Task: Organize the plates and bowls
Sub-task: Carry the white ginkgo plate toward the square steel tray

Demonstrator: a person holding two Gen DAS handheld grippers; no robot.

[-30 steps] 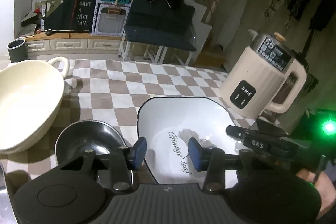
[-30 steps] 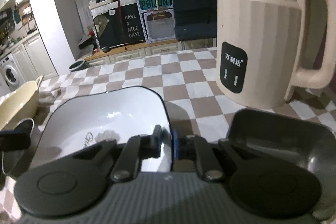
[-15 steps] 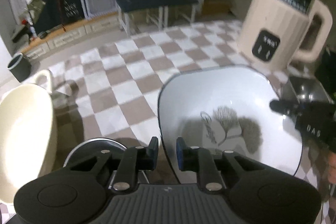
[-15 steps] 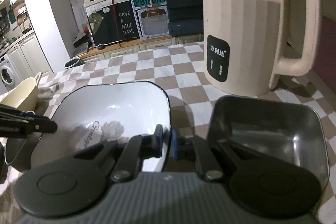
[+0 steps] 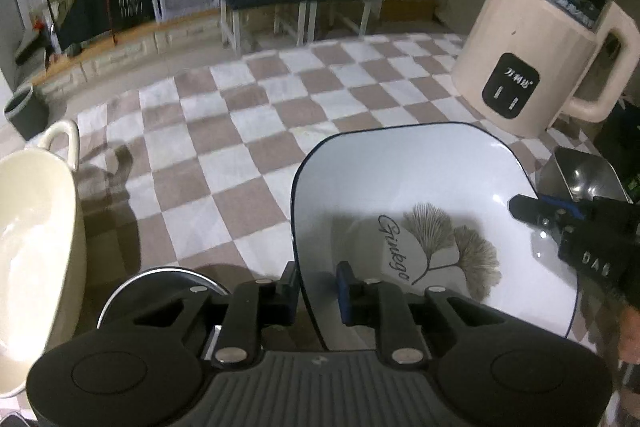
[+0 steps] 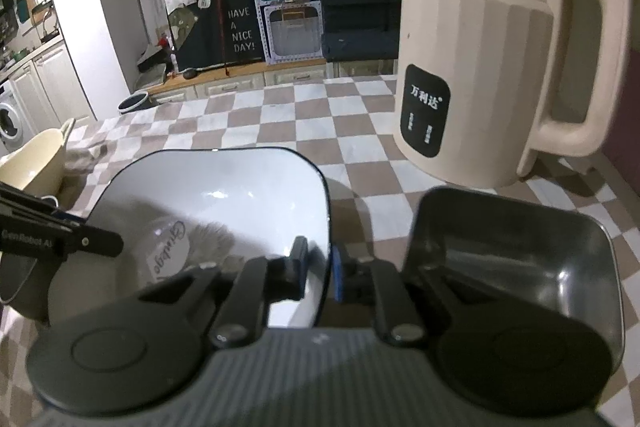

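A white square plate (image 5: 420, 195) with a dark rim and a leaf print sits between both grippers over the checked cloth. My left gripper (image 5: 318, 287) is shut on its left rim, one finger outside and the blue pad inside. My right gripper (image 6: 318, 263) pinches the opposite rim; its jaws are easing open with the rim still between the pads. The plate (image 6: 224, 195) looks tilted, casting a shadow on the cloth. A round steel bowl (image 5: 168, 279) lies partly hidden under my left gripper. A square steel dish (image 6: 512, 259) rests to the right of the plate.
A cream bowl with a loop handle (image 5: 36, 247) stands at the left edge. A tall cream electric kettle (image 6: 480, 67) stands at the back right, close behind the steel dish. The checked tablecloth (image 5: 248, 131) stretches away beyond the plate.
My left gripper, open over the plate a second ago, moved onto the plate's left rim and shut on it. The right gripper stayed on its rim.
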